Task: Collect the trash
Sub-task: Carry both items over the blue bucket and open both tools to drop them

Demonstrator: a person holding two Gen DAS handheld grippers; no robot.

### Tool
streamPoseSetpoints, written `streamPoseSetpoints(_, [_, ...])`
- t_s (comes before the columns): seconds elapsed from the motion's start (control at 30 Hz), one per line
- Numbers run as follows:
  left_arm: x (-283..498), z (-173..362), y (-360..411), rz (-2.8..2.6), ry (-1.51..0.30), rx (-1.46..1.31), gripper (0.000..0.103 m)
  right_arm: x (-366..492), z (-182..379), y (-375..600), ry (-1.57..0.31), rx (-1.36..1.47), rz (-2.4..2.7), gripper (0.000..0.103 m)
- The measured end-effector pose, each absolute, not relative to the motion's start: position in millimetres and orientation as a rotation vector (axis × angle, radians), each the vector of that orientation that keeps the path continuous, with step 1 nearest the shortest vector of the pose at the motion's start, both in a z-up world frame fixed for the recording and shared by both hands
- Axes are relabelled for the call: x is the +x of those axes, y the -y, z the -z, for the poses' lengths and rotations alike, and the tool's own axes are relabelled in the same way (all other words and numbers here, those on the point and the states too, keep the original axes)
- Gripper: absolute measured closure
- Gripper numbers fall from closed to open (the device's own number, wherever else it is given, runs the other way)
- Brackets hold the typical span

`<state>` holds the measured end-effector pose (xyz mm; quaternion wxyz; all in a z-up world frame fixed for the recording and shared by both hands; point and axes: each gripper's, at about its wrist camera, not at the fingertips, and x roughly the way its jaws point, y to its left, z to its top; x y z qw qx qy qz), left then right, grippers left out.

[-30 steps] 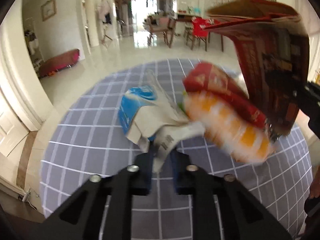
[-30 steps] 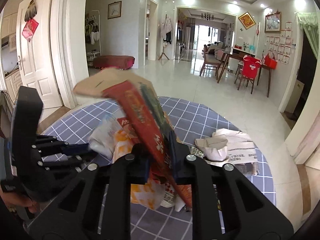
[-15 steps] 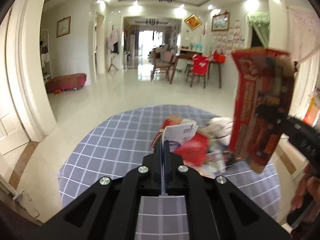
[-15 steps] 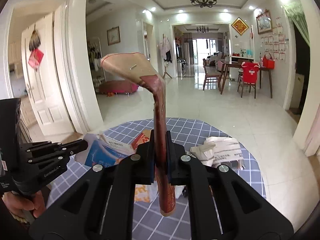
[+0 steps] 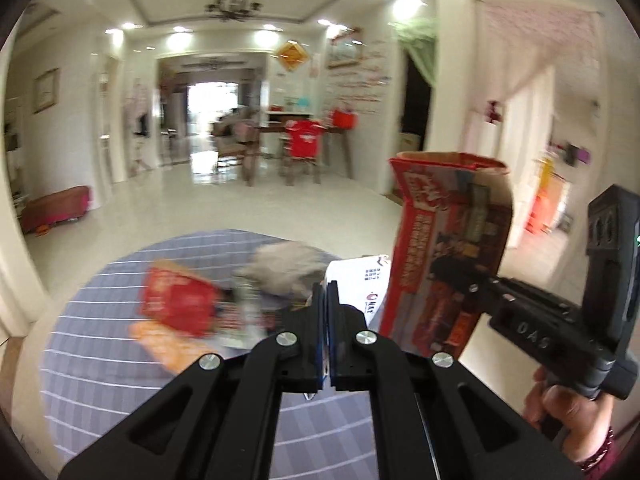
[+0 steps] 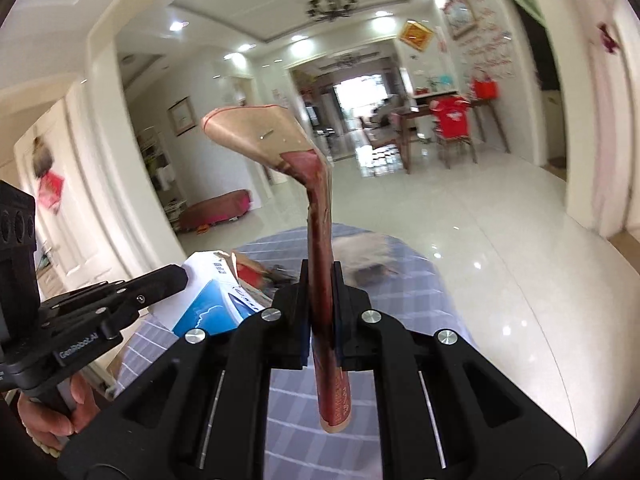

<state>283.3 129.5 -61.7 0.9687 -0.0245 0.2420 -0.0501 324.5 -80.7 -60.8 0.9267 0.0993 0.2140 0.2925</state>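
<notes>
My left gripper (image 5: 326, 294) is shut on a flattened white and blue carton (image 5: 362, 286), seen edge-on; the carton also shows in the right wrist view (image 6: 208, 300). My right gripper (image 6: 321, 276) is shut on a flattened red cardboard box (image 6: 320, 280), held upright; the box also shows in the left wrist view (image 5: 444, 248). Both are lifted above a round table with a grey checked cloth (image 5: 120, 360). On the cloth lie a red packet (image 5: 176, 300), an orange wrapper (image 5: 168, 344) and crumpled paper (image 5: 280, 268), all blurred.
The table edge drops to a glossy white floor (image 6: 500, 220). A dining table with chairs (image 5: 296, 148) stands far back. A low red bench (image 5: 52, 208) sits by the left wall. The right gripper's body and hand (image 5: 568, 320) fill the right side of the left wrist view.
Both grippers have risen and swung right, each with its flattened carton. The remaining trash on the cloth now sits lower and further left in the left wrist view.
</notes>
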Motion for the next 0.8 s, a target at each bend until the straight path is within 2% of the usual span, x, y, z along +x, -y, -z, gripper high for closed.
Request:
streamPoseSetpoints(0.23, [316.3, 88.4, -13.5, 0.307, -0.557, 0.004, 0.101, 305.2, 95.2, 192.3, -0.444, 0.258, -0.390, 0.094])
streamPoseSetpoints(0.57, [378.3, 202.3, 123.0, 0.500, -0.783, 0.085, 0.101, 291.7, 195.5, 304.0, -0.537, 0.283, -0.045, 0.094])
streamPoseSetpoints(0.67, [393.7, 232.8, 149.4, 0.530, -0.858, 0.104, 0.098, 292.0, 227.6, 326.7, -0.577, 0.324, 0.015, 0.094])
streamPoseSetpoints(0.7, [399.2, 243.9, 157.5, 0.531, -0.897, 0.113, 0.084, 291.1, 233.6, 326.9, -0.587, 0.330, 0.026, 0.094])
streamPoseSetpoints(0.73, [403.3, 251.3, 162.3, 0.525, -0.921, 0.121, 0.048, 292.2, 242.2, 331.8, -0.604, 0.339, 0.038, 0.094])
streamPoseSetpoints(0.77, [406.8, 259.7, 168.4, 0.499, -0.936, 0.138, 0.031, 294.4, 248.2, 337.3, -0.616, 0.348, 0.043, 0.094])
streamPoseSetpoints(0.8, [407.6, 265.7, 171.5, 0.474, -0.930, 0.152, 0.022, 295.5, 256.3, 341.1, -0.632, 0.357, 0.048, 0.094])
